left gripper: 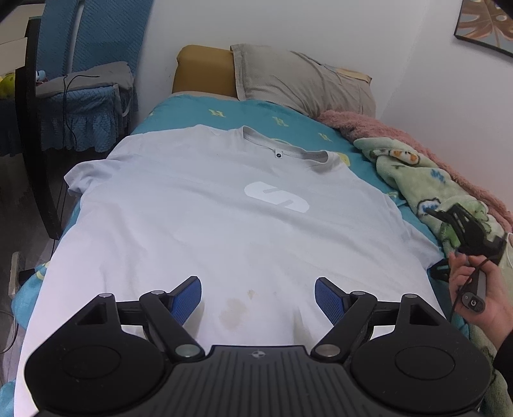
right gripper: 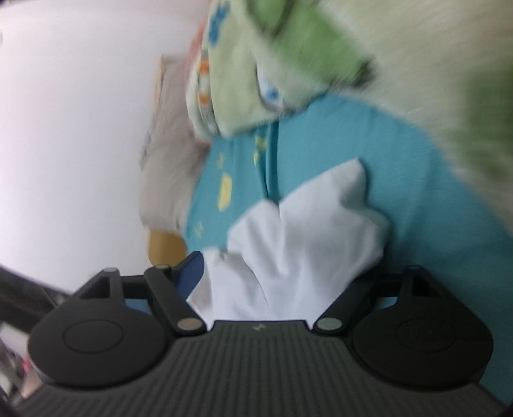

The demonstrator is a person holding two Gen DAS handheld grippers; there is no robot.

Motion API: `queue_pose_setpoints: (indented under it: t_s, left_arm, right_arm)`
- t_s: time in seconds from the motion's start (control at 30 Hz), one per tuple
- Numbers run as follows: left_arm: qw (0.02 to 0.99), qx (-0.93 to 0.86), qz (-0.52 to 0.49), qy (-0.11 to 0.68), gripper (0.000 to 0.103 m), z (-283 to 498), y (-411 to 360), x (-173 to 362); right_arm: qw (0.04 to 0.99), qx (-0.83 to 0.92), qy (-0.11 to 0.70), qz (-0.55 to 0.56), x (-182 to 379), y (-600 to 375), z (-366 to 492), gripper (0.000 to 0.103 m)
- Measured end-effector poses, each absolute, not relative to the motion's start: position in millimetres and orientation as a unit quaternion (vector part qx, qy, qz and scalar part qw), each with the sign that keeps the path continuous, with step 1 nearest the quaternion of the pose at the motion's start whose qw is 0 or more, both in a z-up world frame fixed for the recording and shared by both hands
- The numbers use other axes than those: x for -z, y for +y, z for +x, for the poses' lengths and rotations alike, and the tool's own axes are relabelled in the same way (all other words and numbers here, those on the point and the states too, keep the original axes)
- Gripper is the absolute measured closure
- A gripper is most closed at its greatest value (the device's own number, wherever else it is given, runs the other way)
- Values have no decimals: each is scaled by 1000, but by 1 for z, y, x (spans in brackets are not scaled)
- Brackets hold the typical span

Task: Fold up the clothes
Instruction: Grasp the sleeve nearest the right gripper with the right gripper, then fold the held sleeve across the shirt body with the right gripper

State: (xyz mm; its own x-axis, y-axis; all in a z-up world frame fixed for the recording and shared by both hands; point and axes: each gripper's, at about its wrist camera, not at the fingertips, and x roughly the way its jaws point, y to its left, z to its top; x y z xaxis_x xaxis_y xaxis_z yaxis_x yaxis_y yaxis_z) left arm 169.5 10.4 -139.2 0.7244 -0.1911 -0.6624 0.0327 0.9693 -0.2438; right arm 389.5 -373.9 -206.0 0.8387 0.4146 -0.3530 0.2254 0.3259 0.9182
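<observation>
blankets [left gripper: 416, 173] bunched along the wall side, grey pillow [left gripper: 298, 80] at the head. white t-shirt [left gripper: 224, 224] flat on teal bedsheet [left gripper: 256, 112] (stained near hem). left gripper [left gripper: 258, 296] spread above it; right gripper [right gripper: 279, 272] around its sleeve, grip unclear.

White walls [left gripper: 288, 22] enclose a bed with a teal sheet [left gripper: 256, 112], grey pillow [left gripper: 298, 80], and green blanket [left gripper: 416, 179]. A framed picture [left gripper: 484, 25] hangs right; a blue-covered chair [left gripper: 86, 96] stands left.
</observation>
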Motion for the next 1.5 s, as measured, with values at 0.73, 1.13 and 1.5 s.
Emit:
queue_pose_setpoints:
  t_s: [0.73, 1.13, 1.5]
  left_arm:
    - [920, 88, -160, 347, 22, 184, 16, 121]
    - [933, 3, -160, 324, 22, 179, 72, 89]
    - [908, -64, -216, 354, 22, 184, 134, 107]
  right_arm:
    - [863, 22, 210, 459, 143, -345, 422, 96]
    - [978, 8, 157, 139, 5, -199, 378, 97]
    - [966, -95, 208, -123, 82, 35, 404, 97]
